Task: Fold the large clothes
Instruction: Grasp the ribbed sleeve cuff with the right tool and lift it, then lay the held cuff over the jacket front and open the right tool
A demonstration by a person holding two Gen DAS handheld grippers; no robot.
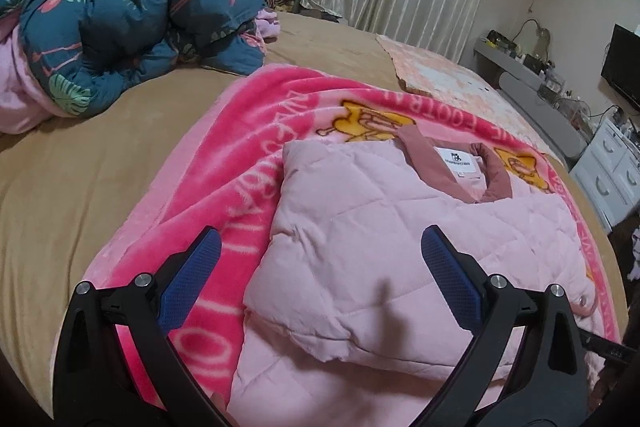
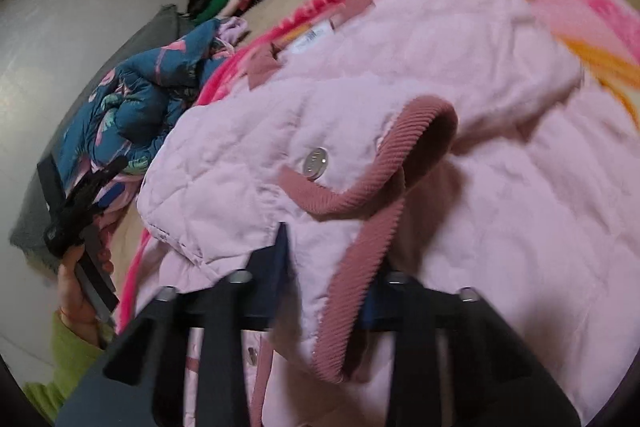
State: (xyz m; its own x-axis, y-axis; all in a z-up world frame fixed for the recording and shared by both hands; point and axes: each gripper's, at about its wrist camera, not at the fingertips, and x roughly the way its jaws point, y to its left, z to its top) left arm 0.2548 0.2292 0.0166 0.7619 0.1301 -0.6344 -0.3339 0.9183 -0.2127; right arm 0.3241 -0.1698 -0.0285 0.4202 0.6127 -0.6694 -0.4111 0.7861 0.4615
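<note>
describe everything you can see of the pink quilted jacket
The pink quilted jacket is pale pink, puffy, stitched in diamonds, with dusty-rose ribbed trim at collar and cuff, a white neck label and silver snap buttons. It lies partly folded on the bright pink blanket spread over the bed. The right gripper is shut on the fabric beside the ribbed cuff; the left gripper hovers open above it, not touching.

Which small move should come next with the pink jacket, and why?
Probably lift the right claw and carry the sleeve inward across the pink jacket: it appears shut on the fabric by the ribbed cuff, while the left claw hovers open.
</note>
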